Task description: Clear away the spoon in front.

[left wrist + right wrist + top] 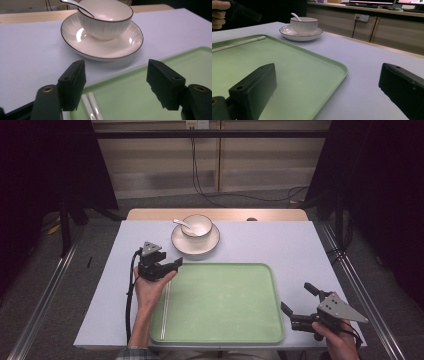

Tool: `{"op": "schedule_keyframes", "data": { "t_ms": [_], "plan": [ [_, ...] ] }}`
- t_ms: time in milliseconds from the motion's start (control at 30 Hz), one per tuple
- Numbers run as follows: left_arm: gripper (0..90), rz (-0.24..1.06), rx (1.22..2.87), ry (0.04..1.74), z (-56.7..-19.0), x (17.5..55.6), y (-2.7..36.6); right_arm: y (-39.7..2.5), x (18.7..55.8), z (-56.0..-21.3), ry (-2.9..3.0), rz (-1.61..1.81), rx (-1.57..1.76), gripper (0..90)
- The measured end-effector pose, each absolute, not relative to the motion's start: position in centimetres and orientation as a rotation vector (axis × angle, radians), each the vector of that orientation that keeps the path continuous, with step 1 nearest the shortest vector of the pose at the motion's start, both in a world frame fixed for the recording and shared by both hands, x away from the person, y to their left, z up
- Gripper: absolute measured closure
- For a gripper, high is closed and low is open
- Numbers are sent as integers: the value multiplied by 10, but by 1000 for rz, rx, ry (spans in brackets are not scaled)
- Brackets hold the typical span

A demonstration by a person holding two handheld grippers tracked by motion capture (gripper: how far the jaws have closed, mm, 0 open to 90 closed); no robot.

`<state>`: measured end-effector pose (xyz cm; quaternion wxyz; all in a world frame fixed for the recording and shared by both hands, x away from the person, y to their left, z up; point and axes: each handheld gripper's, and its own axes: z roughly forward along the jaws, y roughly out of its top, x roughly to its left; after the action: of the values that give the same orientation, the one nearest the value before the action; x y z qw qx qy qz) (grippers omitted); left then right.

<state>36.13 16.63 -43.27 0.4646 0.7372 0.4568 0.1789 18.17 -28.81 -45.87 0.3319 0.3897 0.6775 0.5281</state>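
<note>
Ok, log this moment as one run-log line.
left gripper: open, over tray's far-left corner, facing bowl | right gripper: open, empty, right of green tray | chopsticks: on tray's left edge | spoon: in bowl on plate

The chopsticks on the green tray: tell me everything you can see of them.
The chopsticks are a pair of slim white sticks, glossy like plastic or ceramic. They lie flat, side by side and parallel, along the left edge of the green tray, running lengthwise from its near end toward the far end. Only the tray touches them. The left tongs hover open above their far ends without gripping them, with the bowl and saucer beyond.
</note>
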Motion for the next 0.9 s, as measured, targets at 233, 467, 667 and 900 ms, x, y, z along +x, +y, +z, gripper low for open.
{"op": "schedule_keyframes", "data": {
  "t_ms": [233, 467, 667, 900],
  "plan": [
    [386, 437, 1842, 1102, -424, 379, 165, -288, 183, -459, 1773, 1382, 1014, 11],
    [423, 438, 1862, 1097, -419, 402, 163, -287, 184, -459, 1798, 1386, 1002, 11],
    [428, 471, 1890, 1091, -411, 425, 167, -287, 184, -460, 1792, 1385, 1004, 11],
    [356, 497, 1917, 1116, -405, 453, 166, -287, 184, -460, 1798, 1394, 997, 11]
  ]
}}
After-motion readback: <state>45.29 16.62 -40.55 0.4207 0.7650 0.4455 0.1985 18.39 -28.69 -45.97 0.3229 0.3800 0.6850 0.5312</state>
